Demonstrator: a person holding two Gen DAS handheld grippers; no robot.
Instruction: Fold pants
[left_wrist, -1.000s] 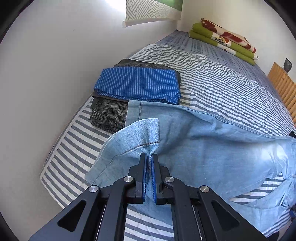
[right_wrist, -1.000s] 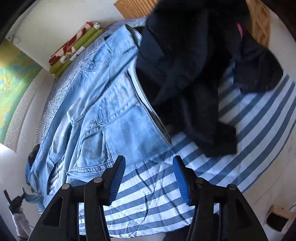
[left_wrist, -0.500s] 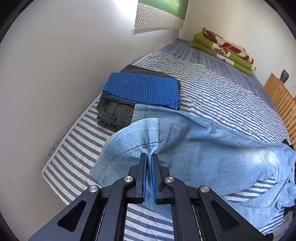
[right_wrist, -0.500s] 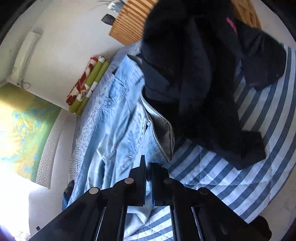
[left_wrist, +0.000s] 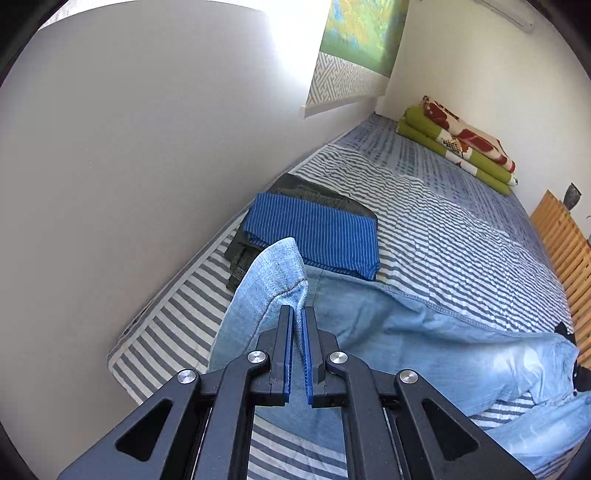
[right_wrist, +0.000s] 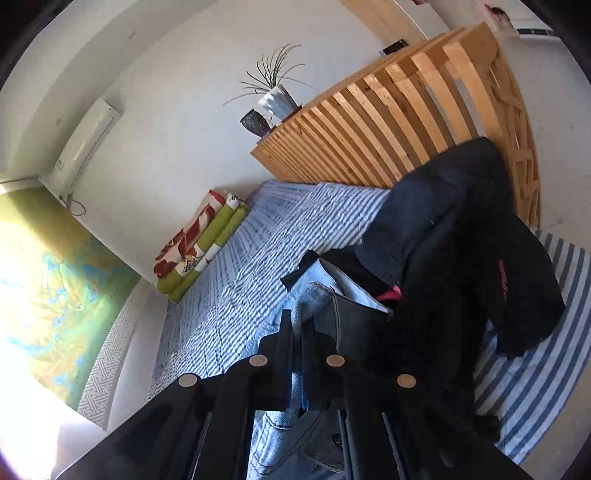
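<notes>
Both ends of the jeans (left_wrist: 424, 343) are pinched and held up off the striped bed (left_wrist: 461, 236); the middle lies slack across the mattress.

Left gripper (left_wrist: 298, 314): pressed together on a leg hem, which stands up above the fingertips as a curled flap. Right gripper (right_wrist: 298, 325): pressed together on denim at the opposite end, probably the waistband, though the cloth there is backlit and partly hidden by the gripper frame, so which layer is caught is unclear.

Step in hand, as judged: lifting the two ends to bring hem to waist for a lengthwise fold. The next move calls for carrying one end over to the other with the cloth taut enough that the legs stay stacked, and landing it clear of neighbouring garments.

View differences:
- Left wrist view shows the long run of the jeans, and a folded stack (left_wrist: 314, 229) (blue striped piece on top) just beyond the hem, by the wall.
- Right wrist view shows a heap of dark clothes (right_wrist: 461, 266) touching the waist end, the slatted wooden headboard (right_wrist: 406, 110) and a potted plant (right_wrist: 273, 92); the stack is not visible here.
- A rolled green blanket (left_wrist: 458, 147) at the far end of the bed appears in both.
</notes>
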